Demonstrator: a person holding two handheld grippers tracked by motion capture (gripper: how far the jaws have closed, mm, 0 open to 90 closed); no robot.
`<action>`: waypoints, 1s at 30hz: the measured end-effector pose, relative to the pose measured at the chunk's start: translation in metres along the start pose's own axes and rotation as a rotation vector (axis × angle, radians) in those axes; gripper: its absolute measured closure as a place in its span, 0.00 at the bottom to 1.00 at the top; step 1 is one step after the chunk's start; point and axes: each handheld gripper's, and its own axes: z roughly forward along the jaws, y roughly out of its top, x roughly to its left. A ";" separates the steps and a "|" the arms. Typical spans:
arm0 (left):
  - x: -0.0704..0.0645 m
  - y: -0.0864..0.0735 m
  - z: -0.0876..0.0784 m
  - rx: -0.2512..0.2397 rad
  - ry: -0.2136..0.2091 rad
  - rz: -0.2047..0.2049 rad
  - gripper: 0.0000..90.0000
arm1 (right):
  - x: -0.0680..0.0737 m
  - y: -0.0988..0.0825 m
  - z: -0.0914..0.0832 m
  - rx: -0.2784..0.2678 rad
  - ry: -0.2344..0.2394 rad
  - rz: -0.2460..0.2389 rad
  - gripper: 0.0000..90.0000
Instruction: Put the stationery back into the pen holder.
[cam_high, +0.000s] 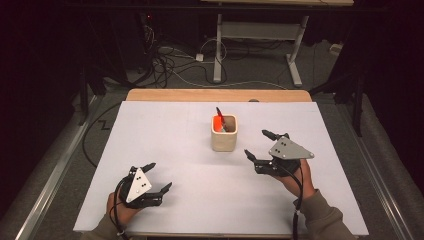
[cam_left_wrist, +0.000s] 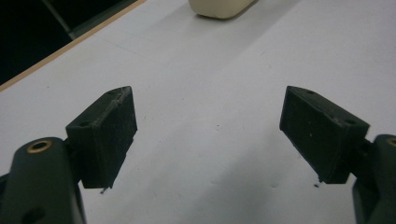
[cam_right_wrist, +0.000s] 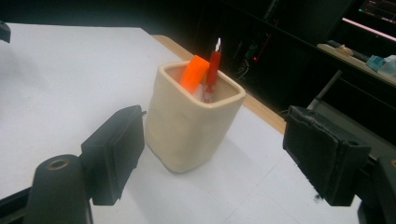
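Note:
A cream square cup (cam_high: 223, 133) stands upright near the middle of the white table (cam_high: 165, 130). In it are an orange block (cam_right_wrist: 194, 72) and a red pen (cam_right_wrist: 212, 70) that leans out of the top. My right gripper (cam_high: 259, 143) is open just right of the cup, nothing between its jaws; in the right gripper view the cup (cam_right_wrist: 194, 126) sits a short way beyond the pads (cam_right_wrist: 116, 154). My left gripper (cam_high: 159, 176) is open near the front left, over bare table. The cup's base (cam_left_wrist: 222, 7) shows far off in the left gripper view.
Beyond the table's wooden far edge (cam_high: 218, 95) lie cables (cam_high: 170, 62) on the floor and the legs of a desk frame (cam_high: 257, 47). A metal rail (cam_high: 55, 170) runs along the left side. The person's hands come in at the bottom.

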 end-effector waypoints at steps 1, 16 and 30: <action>0.000 0.000 0.000 -0.001 0.000 0.000 0.21 | 0.000 0.000 -0.001 -0.002 0.001 -0.004 0.23; -0.001 0.001 0.001 0.003 -0.004 0.003 0.21 | 0.004 -0.005 -0.018 -0.002 0.011 -0.028 0.23; -0.001 0.001 0.002 0.003 -0.010 -0.001 0.21 | 0.008 -0.015 -0.034 -0.001 0.005 -0.044 0.24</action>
